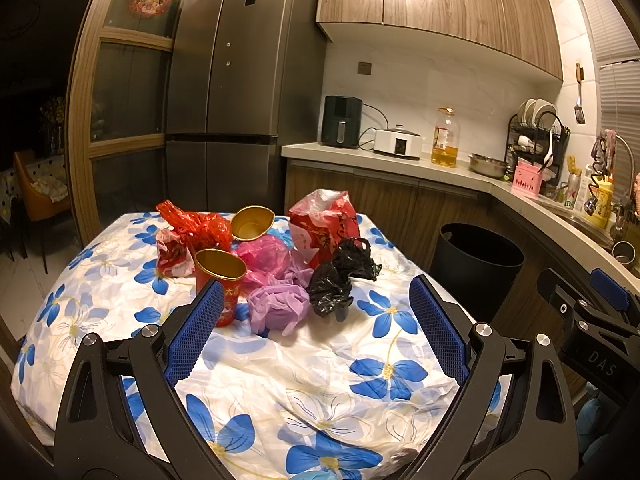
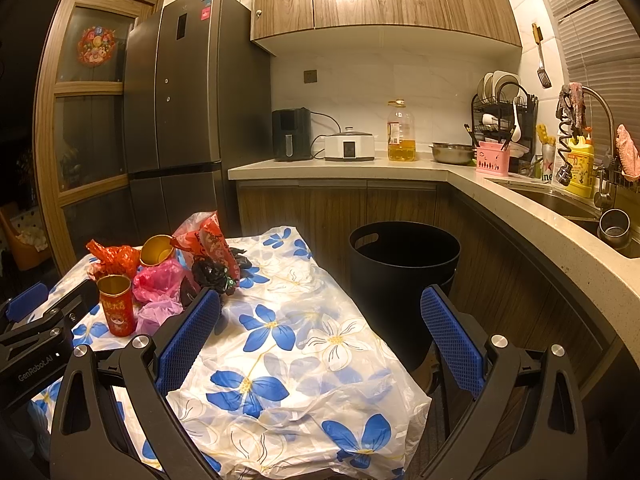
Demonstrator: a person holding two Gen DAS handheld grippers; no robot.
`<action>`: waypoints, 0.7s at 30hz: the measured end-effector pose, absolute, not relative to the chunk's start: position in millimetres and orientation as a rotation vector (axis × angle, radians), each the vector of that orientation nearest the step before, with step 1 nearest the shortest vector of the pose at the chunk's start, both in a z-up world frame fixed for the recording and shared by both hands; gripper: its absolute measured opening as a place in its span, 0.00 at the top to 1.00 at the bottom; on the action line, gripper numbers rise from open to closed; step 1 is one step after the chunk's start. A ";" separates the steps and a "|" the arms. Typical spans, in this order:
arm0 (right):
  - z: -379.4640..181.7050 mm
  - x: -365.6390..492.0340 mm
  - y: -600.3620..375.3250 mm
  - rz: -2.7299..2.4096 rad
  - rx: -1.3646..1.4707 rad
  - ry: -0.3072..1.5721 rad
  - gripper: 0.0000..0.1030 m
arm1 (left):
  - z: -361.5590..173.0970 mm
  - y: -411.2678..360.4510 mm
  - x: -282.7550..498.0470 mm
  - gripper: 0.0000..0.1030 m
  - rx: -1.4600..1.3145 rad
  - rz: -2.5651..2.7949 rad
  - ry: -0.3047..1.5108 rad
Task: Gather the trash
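Surface: table (image 1: 384,364) covered by a white cloth with blue flowers; trash heaped at its far end.
Trash heap: red cup (image 1: 221,280) upright at the near left; second gold-lined cup (image 1: 252,222) tipped on its side behind; crumpled purple bag (image 1: 278,308) touching black bag (image 1: 340,276); pink bag (image 1: 266,258) between them and the red bags (image 1: 192,226); red-and-white bag (image 1: 320,226) standing at the back.
Bin: black bin (image 2: 404,276) on the floor just beside the table's right edge, well apart from the heap.
Left hand-held gripper (image 1: 316,336): spread wide; nothing held; poised over the cloth near the purple bag.
Right hand-held gripper (image 2: 320,344): spread wide; nothing held; seen over the table's right edge.
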State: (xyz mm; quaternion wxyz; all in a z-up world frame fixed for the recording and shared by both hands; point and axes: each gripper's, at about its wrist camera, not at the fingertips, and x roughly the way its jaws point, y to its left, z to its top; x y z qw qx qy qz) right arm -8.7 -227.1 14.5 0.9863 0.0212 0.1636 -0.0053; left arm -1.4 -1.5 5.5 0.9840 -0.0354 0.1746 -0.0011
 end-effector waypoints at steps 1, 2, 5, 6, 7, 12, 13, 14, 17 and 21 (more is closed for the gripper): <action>14.4 -8.4 -226.7 -0.011 0.043 0.329 0.05 | 5.1 -1.3 -1.4 0.11 -0.072 -0.002 0.351; 14.4 -8.5 -226.8 -0.010 0.043 0.329 0.05 | 5.3 -1.4 -1.4 0.11 -0.071 -0.002 0.351; 14.4 -8.6 -227.4 -0.011 0.044 0.329 0.05 | 5.1 -1.1 -1.4 0.11 -0.072 -0.002 0.351; 14.2 -8.4 -226.9 -0.011 0.044 0.329 0.05 | 6.0 -1.7 -1.5 0.11 -0.072 -0.002 0.351; 14.6 -7.7 -227.8 -0.011 0.045 0.330 0.05 | 5.1 -1.1 -1.5 0.11 -0.072 -0.003 0.350; 14.8 -9.3 -227.0 -0.013 0.046 0.328 0.05 | 10.5 -11.1 -2.3 0.11 -0.072 0.001 0.349; 14.9 -9.2 -227.0 -0.013 0.046 0.328 0.05 | 9.6 -9.7 -2.4 0.11 -0.072 -0.001 0.350; 14.9 -9.3 -227.2 -0.014 0.046 0.329 0.05 | 9.8 -9.7 -2.4 0.11 -0.073 -0.001 0.350; 14.8 -9.2 -227.1 -0.013 0.046 0.329 0.05 | 9.7 -9.7 -2.5 0.11 -0.072 0.000 0.350; 14.9 -9.3 -227.4 -0.013 0.047 0.328 0.05 | 9.6 -9.4 -2.6 0.11 -0.073 -0.002 0.349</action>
